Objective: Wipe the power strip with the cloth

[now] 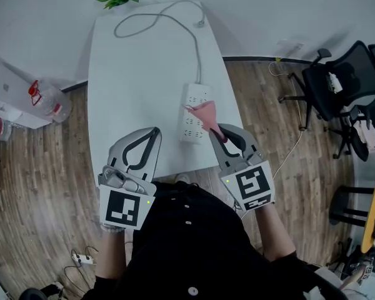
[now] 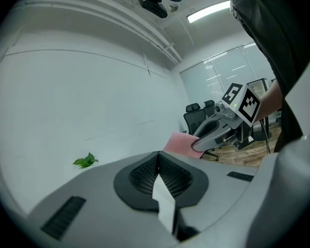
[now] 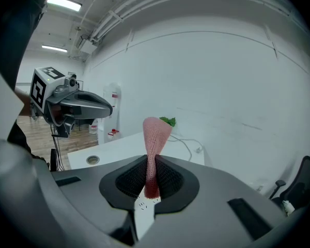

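The cloth (image 1: pixel 202 113) is a small pink piece, thin and soft, so it is surely very light and will fold or slide if it is pinched only at a corner. The right gripper (image 1: pixel 217 132) holds it at one end, jaws pressed on the fabric, and the free part stands out in front of the tips. I think a grip with more fabric inside gives a firmer pad for rubbing.

The power strip (image 1: pixel 190 127) is white hard plastic and lies flat on the white table (image 1: pixel 131 74), near its front right part; its cable (image 1: pixel 175 20) runs off toward 12 o'clock. It looks light, so it may slip under a push.

The strip is at about 11 o'clock from the right gripper's tips, and the cloth hangs over its right edge. The left gripper (image 1: pixel 155 132) has its jaws together with nothing between them; the strip is near, at 2 o'clock from it.
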`<state>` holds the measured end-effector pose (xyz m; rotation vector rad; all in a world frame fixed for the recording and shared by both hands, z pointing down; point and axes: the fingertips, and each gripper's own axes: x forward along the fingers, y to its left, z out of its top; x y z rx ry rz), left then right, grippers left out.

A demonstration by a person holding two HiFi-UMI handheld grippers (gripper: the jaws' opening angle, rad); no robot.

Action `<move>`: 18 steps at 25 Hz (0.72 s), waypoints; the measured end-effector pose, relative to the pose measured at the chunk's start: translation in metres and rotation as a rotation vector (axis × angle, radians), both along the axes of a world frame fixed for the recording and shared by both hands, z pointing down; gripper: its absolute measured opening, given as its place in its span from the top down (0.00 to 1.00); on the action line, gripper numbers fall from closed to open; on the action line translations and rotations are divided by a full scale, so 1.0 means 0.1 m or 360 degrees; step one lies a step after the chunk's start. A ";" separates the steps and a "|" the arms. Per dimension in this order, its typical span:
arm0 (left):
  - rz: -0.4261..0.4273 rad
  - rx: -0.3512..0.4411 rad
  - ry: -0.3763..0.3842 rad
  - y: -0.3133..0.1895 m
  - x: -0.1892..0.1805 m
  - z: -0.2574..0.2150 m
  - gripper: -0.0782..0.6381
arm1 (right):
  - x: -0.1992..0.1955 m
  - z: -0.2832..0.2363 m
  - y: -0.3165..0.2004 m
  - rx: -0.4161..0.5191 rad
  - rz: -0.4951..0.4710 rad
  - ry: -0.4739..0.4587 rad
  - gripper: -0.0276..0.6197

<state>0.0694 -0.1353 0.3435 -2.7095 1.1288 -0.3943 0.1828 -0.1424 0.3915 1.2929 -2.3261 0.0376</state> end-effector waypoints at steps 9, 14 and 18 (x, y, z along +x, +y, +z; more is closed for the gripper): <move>0.0013 0.0006 -0.0014 -0.02 0.03 0.00 0.87 | -0.06 -0.01 -0.03 0.0005 -0.0032 0.0004 0.86; 0.0011 0.0006 -0.0014 -0.02 0.05 0.01 0.87 | -0.08 -0.01 -0.04 0.0000 -0.0049 0.0006 0.86; 0.0008 0.0001 -0.0005 -0.02 0.06 0.02 0.87 | -0.09 -0.01 -0.04 -0.0003 -0.0054 0.0009 0.86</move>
